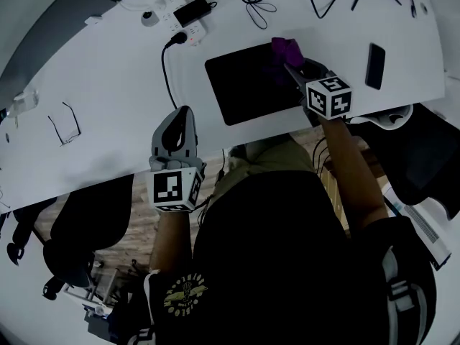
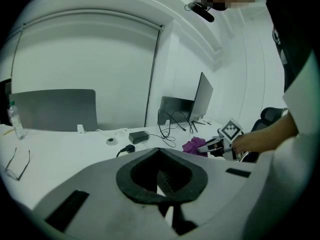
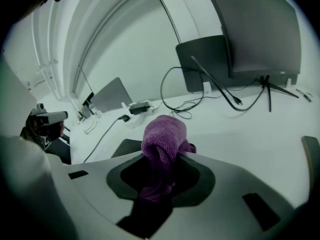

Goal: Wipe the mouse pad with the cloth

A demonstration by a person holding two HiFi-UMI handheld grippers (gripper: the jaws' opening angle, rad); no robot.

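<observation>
One purple terry cloth (image 1: pixel 286 50), bunched into a wad, is clamped in the right gripper's (image 1: pixel 293 69) fingers at the 2 o'clock corner of one black rectangular mouse pad (image 1: pixel 248 85), whose long axis runs roughly 9 to 3 o'clock on the white bench (image 1: pixel 108 99). The left gripper (image 1: pixel 181 117), fingers together and empty, hangs at the pad's 7 o'clock.

Black shirt (image 1: pixel 287 250), pale emblem (image 1: pixel 185 297); grey left gripper (image 1: pixel 185 112), right gripper (image 1: pixel 288 65), marker cubes (image 1: pixel 175 189).
</observation>
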